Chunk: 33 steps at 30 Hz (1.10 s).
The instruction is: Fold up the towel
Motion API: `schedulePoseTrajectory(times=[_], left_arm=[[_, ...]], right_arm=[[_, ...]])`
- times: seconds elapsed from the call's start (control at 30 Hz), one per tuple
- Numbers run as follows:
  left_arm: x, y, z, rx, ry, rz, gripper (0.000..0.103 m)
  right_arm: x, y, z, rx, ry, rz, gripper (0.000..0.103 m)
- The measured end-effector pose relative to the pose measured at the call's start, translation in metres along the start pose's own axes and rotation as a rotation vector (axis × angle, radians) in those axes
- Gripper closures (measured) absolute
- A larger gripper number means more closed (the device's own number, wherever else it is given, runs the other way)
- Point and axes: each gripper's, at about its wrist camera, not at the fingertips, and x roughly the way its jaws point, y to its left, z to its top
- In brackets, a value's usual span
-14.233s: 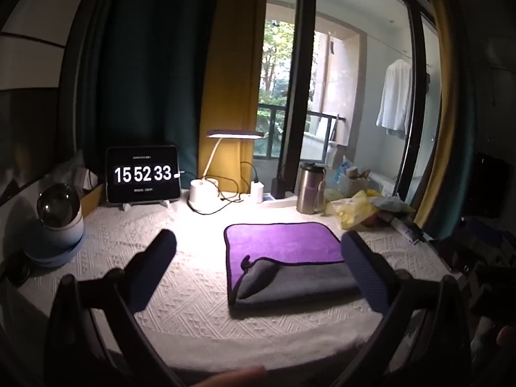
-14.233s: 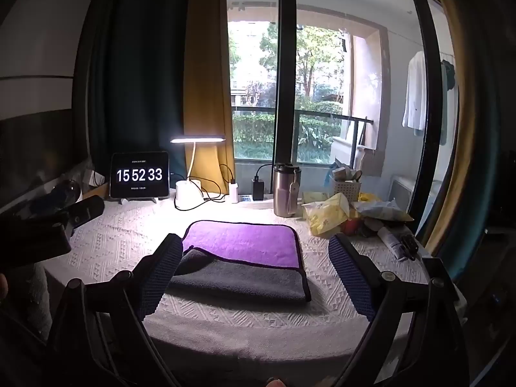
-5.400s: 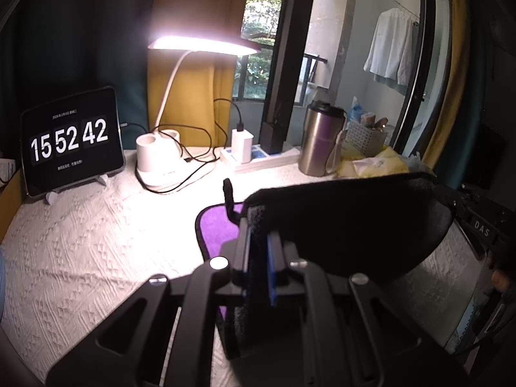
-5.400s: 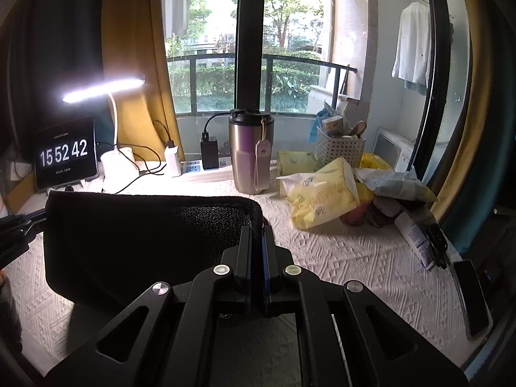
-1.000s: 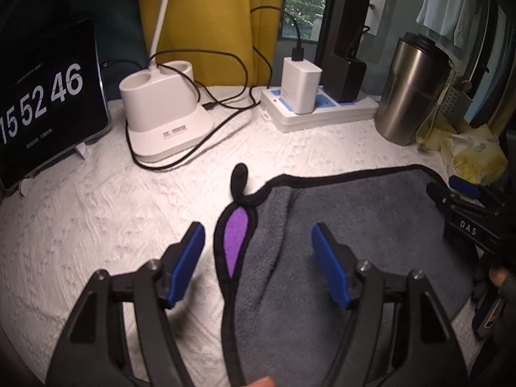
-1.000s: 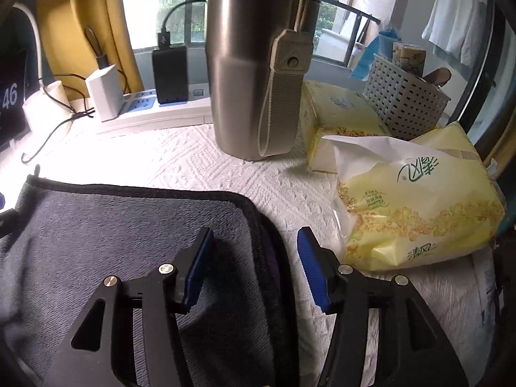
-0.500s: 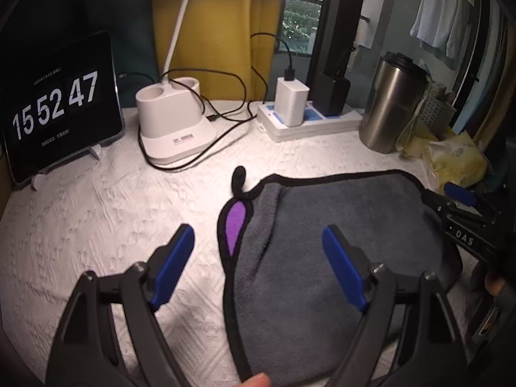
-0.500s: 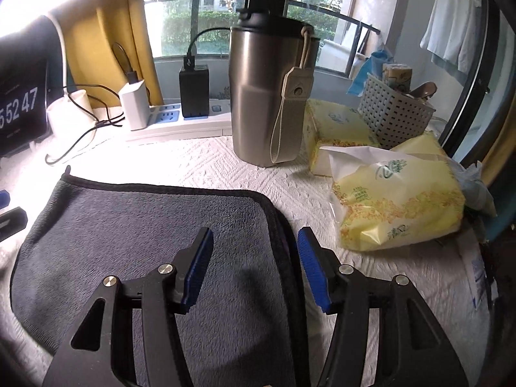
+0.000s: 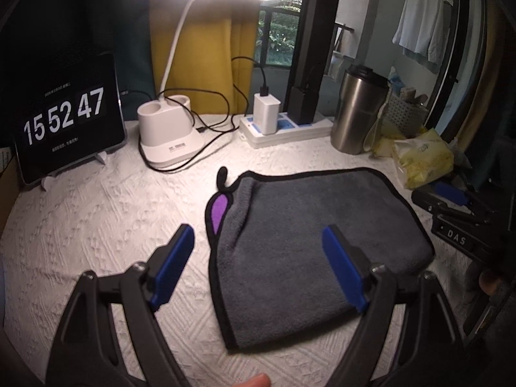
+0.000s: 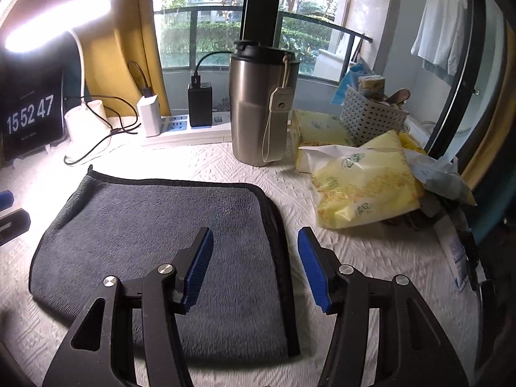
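1. The table (image 9: 96, 225), under a white textured cover, carries everything: the towel sits in its middle, with the clock tablet (image 9: 64, 119), lamp base (image 9: 167, 135), power strip (image 9: 283, 129), steel tumbler (image 10: 261, 109) and yellow tissue packs (image 10: 364, 183) ranged along the back and right
2. The towel (image 9: 316, 242) lies flat and doubled, grey side up, with a black-bound edge; its far edge stops short of the power strip and tumbler
3. At the towel's far-left corner a sliver of the purple face (image 9: 219, 209) and the hanging loop (image 9: 222, 174) poke out, so the layers are not quite square there
4. The left gripper (image 9: 261, 264) hovers over the towel's left border with its jaws spread wide and nothing between them: one blue pad over bare table, the other over grey cloth
5. The right gripper (image 10: 254, 267) hovers above the towel's right border, also parted and empty, the bound edge running between its pads (image 10: 198, 267)
6. My judgement: one fold looks finished and released; if another is wanted, each gripper should pinch through every layer at a near corner, lift both together evenly, and lay them onto the far edge
7. Squaring the purple corner first would keep the next crease straight
8. Keep the lifted cloth low, clear of the cables (image 9: 206, 129) and tumbler
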Motion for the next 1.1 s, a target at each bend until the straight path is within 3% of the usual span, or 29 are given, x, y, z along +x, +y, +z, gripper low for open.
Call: schedulePoseTrajectory(times=[1.1], left_arm=[[-0.101, -0.040, -0.049, 0.044, -0.097, -0.041, 0.020]], right_arm=[[-0.109, -0.011, -0.052, 0.029, -0.114, 0.015, 0.045]])
